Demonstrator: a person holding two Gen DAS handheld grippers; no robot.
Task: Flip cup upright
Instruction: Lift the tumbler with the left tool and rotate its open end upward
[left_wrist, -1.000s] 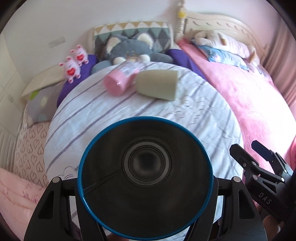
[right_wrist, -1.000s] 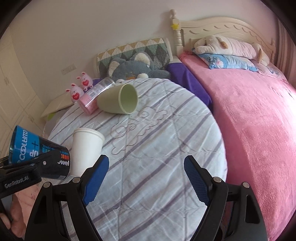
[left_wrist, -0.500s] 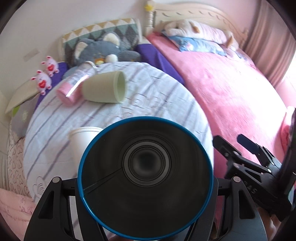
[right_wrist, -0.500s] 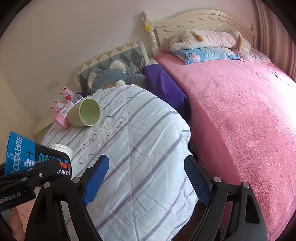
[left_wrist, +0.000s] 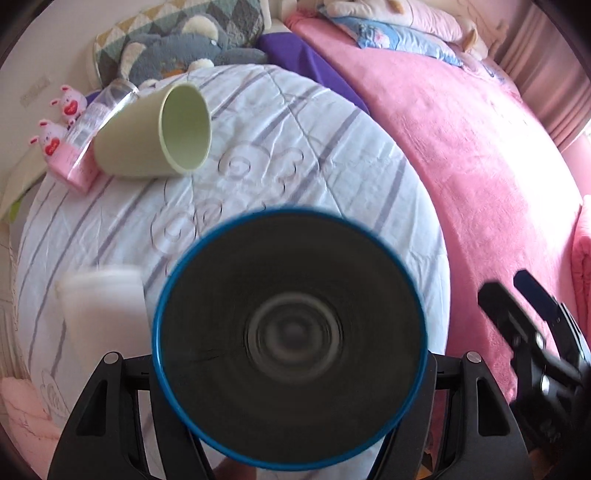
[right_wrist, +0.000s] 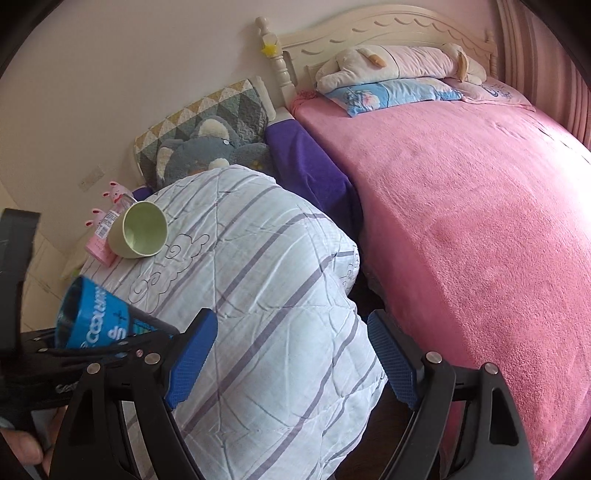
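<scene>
Since the previous frames the left gripper (left_wrist: 291, 373) has swung right and forward: the green cup (left_wrist: 155, 133) now sits larger and nearer in its view, and the white paper cup (left_wrist: 101, 306) has shifted to the lower left, blurred by motion. The left gripper's fingers are closed on the blue cup (left_wrist: 291, 339), held with its mouth facing the camera; its dark interior appears empty, though blur limits certainty. In the right wrist view the blue cup (right_wrist: 96, 317) is tilted, its mouth pointing up and left, above the striped quilt (right_wrist: 266, 280). The right gripper (right_wrist: 291, 354) hangs with its fingers wide apart and holds nothing. The green cup (right_wrist: 138, 230) lies on its side on the quilt, its open mouth showing an empty interior. Touching its far side lies a pink-capped bottle (left_wrist: 83, 147); its contents cannot be determined. The pink blanket (right_wrist: 480, 229) covers the bed alongside.
</scene>
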